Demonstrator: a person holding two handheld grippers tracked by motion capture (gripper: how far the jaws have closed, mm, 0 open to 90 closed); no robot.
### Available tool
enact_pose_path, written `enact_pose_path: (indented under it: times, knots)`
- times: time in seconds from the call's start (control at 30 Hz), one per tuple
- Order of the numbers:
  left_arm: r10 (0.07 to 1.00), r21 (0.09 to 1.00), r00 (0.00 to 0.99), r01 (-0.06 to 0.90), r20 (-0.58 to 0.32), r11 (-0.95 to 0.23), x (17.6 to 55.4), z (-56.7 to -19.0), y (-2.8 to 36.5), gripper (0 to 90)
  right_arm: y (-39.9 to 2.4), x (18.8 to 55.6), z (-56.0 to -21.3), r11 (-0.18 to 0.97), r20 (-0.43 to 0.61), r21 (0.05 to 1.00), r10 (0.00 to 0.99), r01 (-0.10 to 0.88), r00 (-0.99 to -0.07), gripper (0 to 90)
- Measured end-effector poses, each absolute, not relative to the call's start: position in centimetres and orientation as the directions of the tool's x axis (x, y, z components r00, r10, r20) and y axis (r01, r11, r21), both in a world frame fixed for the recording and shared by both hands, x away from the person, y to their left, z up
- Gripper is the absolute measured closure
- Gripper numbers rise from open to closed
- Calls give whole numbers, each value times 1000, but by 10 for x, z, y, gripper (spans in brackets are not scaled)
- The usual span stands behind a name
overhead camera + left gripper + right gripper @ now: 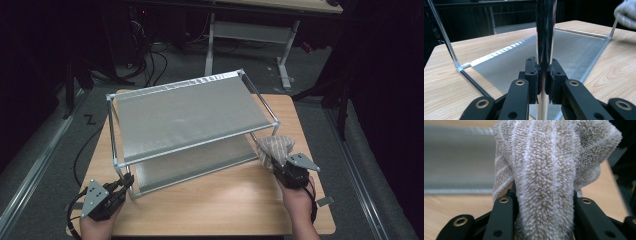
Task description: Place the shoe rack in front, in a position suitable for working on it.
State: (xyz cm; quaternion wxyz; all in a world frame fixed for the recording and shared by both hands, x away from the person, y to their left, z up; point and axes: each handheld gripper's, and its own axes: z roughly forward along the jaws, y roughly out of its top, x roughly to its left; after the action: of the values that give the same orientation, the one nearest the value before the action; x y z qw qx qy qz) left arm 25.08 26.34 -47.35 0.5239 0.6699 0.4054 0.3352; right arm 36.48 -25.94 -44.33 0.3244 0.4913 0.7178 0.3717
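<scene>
Left tool [543,86]: clamped on rack [185,112] front corner post, steadying frame on counter [225,200] | Right tool [544,202]: gripping bunched cloth [274,148], held up beside rack's right end, likely for wiping shelves

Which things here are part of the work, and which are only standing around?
In use:
rack, its post clamped by the left hand-held gripper
cloth, held in the right hand-held gripper
table under the rack

Standing around:
white desk frame behind
floor cables
</scene>
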Motion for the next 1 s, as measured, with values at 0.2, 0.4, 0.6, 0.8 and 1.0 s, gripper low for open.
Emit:
enact_pose_path:
  times: [0.2, 0.4, 0.6, 0.8, 1.0]
  knots:
    - [895, 974, 446, 190, 24, -121, 251, -474, 263, 801, -267, 373, -482, 253, -81, 785, 947, 566, -311, 651]
    - [895, 974, 446, 190, 29, -125, 251, -474, 264, 800, -270, 375, -493, 283, -91, 756, 938, 590, -333, 649]
    - [895, 973, 446, 190, 29, -127, 251, -474, 264, 800, -280, 364, -491, 278, -104, 761, 944, 586, -313, 651]
    - [897, 973, 441, 191, 30, -126, 251, -474, 263, 800, -299, 363, -484, 243, -121, 779, 963, 578, -241, 652]
    - [903, 973, 428, 196, 28, -123, 249, -473, 262, 800, -306, 387, -469, 223, -128, 807, 970, 547, -207, 653]
